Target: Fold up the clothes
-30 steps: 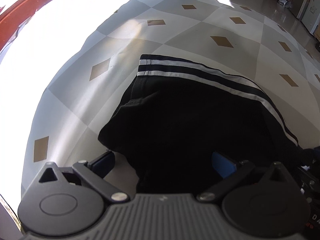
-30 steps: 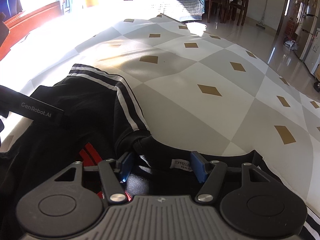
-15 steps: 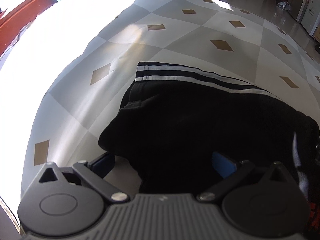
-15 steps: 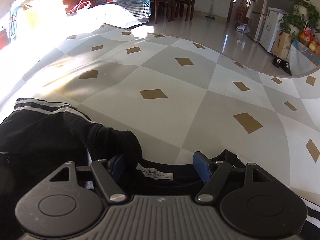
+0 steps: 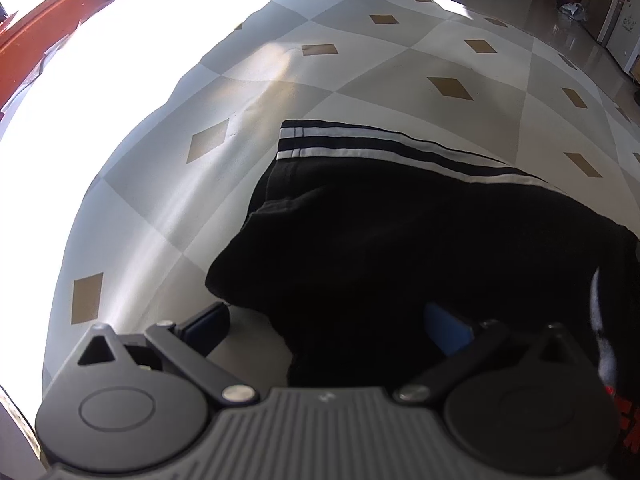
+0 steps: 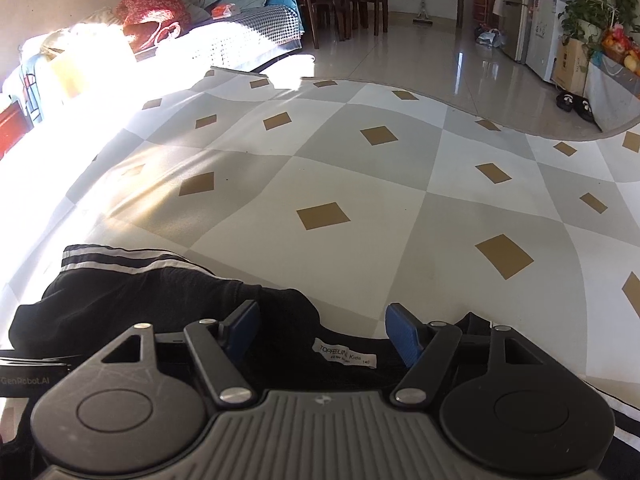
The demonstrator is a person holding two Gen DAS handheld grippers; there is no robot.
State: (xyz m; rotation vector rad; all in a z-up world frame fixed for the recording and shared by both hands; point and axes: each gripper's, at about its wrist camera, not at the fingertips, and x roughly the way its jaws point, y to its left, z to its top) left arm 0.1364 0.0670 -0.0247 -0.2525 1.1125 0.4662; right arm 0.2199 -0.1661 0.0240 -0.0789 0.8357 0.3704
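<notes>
Right gripper [image 6: 323, 330] sits low over the black garment [image 6: 168, 300], blue fingers [image 6: 402, 334] spread wide with nothing between them. The white neck label [image 6: 345, 354] (it reads "Kids") lies in the gap. A folded sleeve with white stripes [image 6: 120, 260] lies to the left on the diamond-patterned cloth [image 6: 360, 200], sunlight flooding the far left.

Striped sleeve [image 5: 380, 148] now folded over the shirt [image 5: 400, 248].
</notes>
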